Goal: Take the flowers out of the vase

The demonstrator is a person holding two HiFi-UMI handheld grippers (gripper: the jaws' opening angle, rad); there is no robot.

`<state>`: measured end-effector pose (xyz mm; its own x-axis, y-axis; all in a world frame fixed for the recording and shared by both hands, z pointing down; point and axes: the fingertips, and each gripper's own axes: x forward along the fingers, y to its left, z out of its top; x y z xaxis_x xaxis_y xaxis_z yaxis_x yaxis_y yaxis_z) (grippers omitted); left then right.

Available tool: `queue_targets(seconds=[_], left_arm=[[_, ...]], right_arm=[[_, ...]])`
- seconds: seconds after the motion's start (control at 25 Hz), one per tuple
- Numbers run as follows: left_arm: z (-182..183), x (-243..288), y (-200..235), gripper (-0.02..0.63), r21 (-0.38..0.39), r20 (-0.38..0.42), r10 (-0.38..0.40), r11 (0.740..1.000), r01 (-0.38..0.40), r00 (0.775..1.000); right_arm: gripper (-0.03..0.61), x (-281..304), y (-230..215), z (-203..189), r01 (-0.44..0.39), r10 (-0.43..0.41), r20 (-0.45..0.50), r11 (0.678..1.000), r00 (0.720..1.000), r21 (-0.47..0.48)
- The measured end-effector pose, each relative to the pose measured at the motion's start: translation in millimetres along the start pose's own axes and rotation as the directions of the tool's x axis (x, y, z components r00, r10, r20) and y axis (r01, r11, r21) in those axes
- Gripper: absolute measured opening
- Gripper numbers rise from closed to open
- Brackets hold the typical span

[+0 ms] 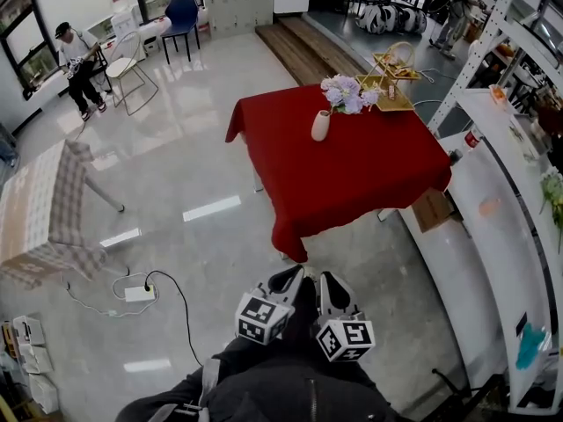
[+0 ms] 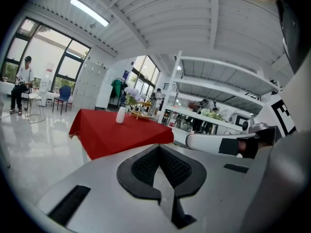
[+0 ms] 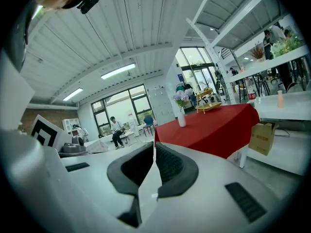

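Both hand-held grippers were held low and close to the person's body, side by side, well short of the counter [image 1: 352, 178]. The left hand-held gripper [image 1: 288, 281] had its jaws pressed together with nothing between them, the dark pads meeting in its own view [image 2: 159, 148]. The right hand-held gripper [image 1: 332, 287] was likewise closed and empty, its pads touching along a thin seam [image 3: 154, 145].

The counter, draped in a red cloth, stood ahead across a glossy floor [image 1: 202, 148]. On it, near the far side, the white vase [image 1: 321, 126] stood upright, and the flowers [image 1: 347, 92], pale purple and white, rose from its neck and leaned to the right. Just beyond them sat a gold tiered stand [image 1: 391, 77].

Both gripper views looked toward the vase [image 2: 120, 115] [image 3: 181, 119] from a distance. White shelves [image 1: 493, 174] ran along the right. A cardboard box [image 1: 431, 209] lay by the counter's right edge. A seated person [image 1: 77, 60] was far off at the left.
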<state>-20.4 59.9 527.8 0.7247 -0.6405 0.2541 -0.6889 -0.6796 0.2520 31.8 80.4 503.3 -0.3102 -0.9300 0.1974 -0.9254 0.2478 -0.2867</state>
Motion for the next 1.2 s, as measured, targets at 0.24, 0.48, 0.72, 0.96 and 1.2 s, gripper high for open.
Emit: queue_targets(seconds=[0.24,0.48,0.72,0.96,1.2], left_arm=[[14,24,13,0.006,0.001,0.001,0.009,1.000,-0.009,1.000],[27,52,26,0.006,-0.002,0.001,0.016,1.000,-0.016,1.000],[38,78,45,0.008,-0.010,0.000,0.041,0.999,-0.041,0.999],[52,105,68,0.008,-0.021,0.001,0.081,0.996,-0.081,0.997],[72,146,85,0.008,-0.012,0.006,0.092,0.996,-0.092,0.996]], right_arm=[[0.018,25,-17,14,-0.003,0.003,0.005,1.000,1.000,0.001],[0.018,51,-37,26,-0.008,0.008,-0.004,1.000,1.000,-0.001],[0.018,85,-55,36,-0.025,0.025,-0.015,1.000,1.000,0.013],[0.018,119,-71,52,-0.058,0.058,-0.029,0.998,0.998,0.006],[0.018,153,-98,72,-0.063,0.063,-0.031,0.998,0.998,0.005]])
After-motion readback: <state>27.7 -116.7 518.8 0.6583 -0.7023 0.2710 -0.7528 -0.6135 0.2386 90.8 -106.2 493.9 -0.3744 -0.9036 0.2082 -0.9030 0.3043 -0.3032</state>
